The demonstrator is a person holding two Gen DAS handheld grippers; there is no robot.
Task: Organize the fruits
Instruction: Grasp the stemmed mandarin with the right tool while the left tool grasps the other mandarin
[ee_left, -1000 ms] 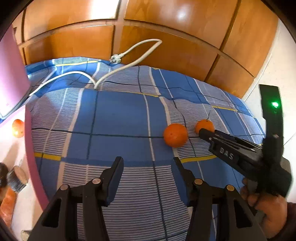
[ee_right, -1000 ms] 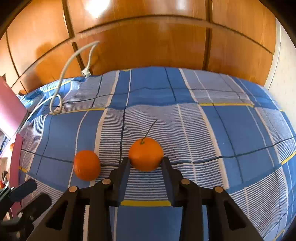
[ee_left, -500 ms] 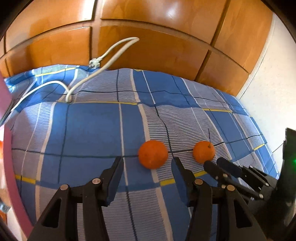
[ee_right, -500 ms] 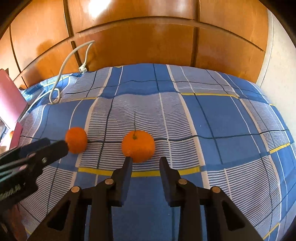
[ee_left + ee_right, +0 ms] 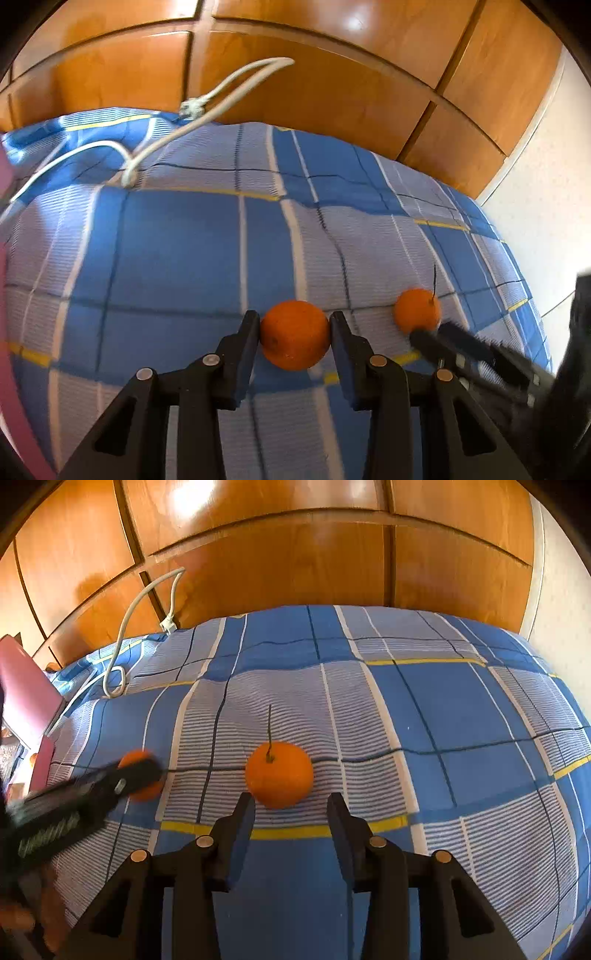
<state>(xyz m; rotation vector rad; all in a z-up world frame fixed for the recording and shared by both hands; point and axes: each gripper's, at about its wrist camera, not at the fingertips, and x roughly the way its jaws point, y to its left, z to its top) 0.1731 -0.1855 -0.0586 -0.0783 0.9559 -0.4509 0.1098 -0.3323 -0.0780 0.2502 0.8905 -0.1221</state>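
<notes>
Two oranges lie on a blue checked bedspread (image 5: 177, 243). In the left wrist view the plain orange (image 5: 294, 334) sits between the fingertips of my left gripper (image 5: 294, 325), jaws open and close to its sides. The stemmed orange (image 5: 417, 309) lies to its right, with my right gripper's fingertips (image 5: 432, 338) just in front of it. In the right wrist view the stemmed orange (image 5: 279, 774) lies just ahead of my open right gripper (image 5: 290, 805). The plain orange (image 5: 142, 775) is at the left, partly hidden by the left gripper's finger (image 5: 122, 779).
A white cable with plug (image 5: 192, 107) lies across the bed's far left corner. Wooden wardrobe doors (image 5: 295, 561) stand behind the bed. A pink box (image 5: 26, 698) stands at the left edge, a white wall (image 5: 546, 206) at the right.
My left gripper has moved forward so the plain orange now sits between its fingertips. My right gripper has opened wider, with the stemmed orange still just ahead.
</notes>
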